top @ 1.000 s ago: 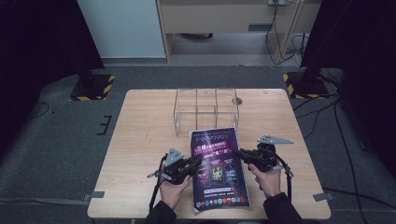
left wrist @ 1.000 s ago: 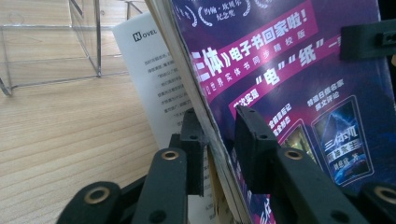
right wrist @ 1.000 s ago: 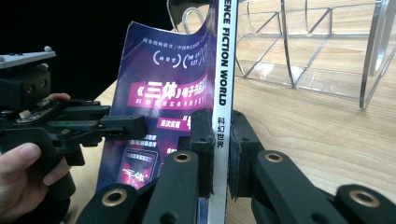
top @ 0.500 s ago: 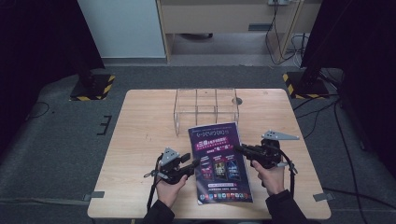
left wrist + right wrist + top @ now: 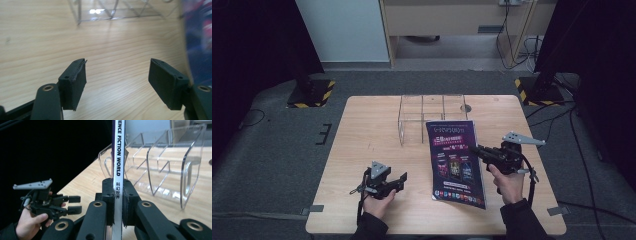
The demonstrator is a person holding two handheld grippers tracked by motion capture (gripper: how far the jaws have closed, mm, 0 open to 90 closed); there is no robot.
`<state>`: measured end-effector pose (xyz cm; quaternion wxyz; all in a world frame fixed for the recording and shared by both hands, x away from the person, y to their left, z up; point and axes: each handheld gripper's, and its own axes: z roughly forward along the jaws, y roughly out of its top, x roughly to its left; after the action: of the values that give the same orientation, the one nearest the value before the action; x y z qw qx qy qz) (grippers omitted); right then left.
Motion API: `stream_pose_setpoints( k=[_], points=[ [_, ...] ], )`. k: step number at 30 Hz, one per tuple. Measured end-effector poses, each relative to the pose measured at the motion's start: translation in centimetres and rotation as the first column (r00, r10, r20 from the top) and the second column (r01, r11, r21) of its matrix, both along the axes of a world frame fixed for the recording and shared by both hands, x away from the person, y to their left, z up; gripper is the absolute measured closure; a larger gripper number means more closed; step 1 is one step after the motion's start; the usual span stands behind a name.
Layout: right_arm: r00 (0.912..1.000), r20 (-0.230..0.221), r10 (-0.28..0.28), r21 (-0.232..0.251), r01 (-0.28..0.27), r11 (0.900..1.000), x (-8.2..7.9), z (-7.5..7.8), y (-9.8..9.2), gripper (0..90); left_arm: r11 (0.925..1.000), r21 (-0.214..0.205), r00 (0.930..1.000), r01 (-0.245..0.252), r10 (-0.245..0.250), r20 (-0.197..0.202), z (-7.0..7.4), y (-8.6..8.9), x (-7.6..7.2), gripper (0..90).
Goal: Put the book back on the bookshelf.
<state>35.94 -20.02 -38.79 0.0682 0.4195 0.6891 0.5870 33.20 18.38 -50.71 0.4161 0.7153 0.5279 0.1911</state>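
In the high view I count one table (image 5: 362, 130), one magazine (image 5: 455, 162), one clear rack (image 5: 432, 117) and my two grippers. My right gripper (image 5: 479, 151) is clamped on the right edge of the magazine, about the middle of its length. The magazine has its long axis from me toward the rack, with the top end just at the rack and the near end close to my side of the table. My left gripper (image 5: 401, 180) is well apart from the magazine, to its left, with nothing in it.

In the left gripper view my jaws stand wide and have just been opening; between them I see bare wood. The magazine (image 5: 197, 45) is a blurred band beside my right jaw, and the rack (image 5: 112, 10) is far ahead.

In the right gripper view both pads press on the spine of the magazine (image 5: 118, 157), which rises straight up from my jaws. The rack (image 5: 162, 162) stands behind it at the right, and my left gripper (image 5: 77, 203) is at the left, jaws apart.
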Motion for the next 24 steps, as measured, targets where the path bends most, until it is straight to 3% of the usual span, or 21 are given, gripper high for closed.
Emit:
stream_pose_setpoints(
  k=[8, 15, 24],
  points=[
    [0.9981, 0.054, -0.029, 0.020, 0.028, 0.9994, -0.1, 2.4, -0.3, 83.3, 0.9913, 0.121, 0.9962, -0.051, 0.059, -0.064, -1.2, 1.4, 0.0, 23.9],
    [0.9920, 0.105, -0.071, 0.016, 0.070, 0.9974, 0.1, 4.4, -0.7, 83.3, 0.9861, 0.152, 0.9928, -0.066, 0.080, -0.089, -2.0, 2.1, 0.6, 22.2],
    [0.9819, 0.139, -0.129, 0.031, 0.125, 0.9916, 0.6, 5.8, -1.2, 83.3, 0.9778, 0.194, 0.9916, -0.081, 0.099, -0.083, -2.4, 2.3, 1.1, 20.7]
  ],
)
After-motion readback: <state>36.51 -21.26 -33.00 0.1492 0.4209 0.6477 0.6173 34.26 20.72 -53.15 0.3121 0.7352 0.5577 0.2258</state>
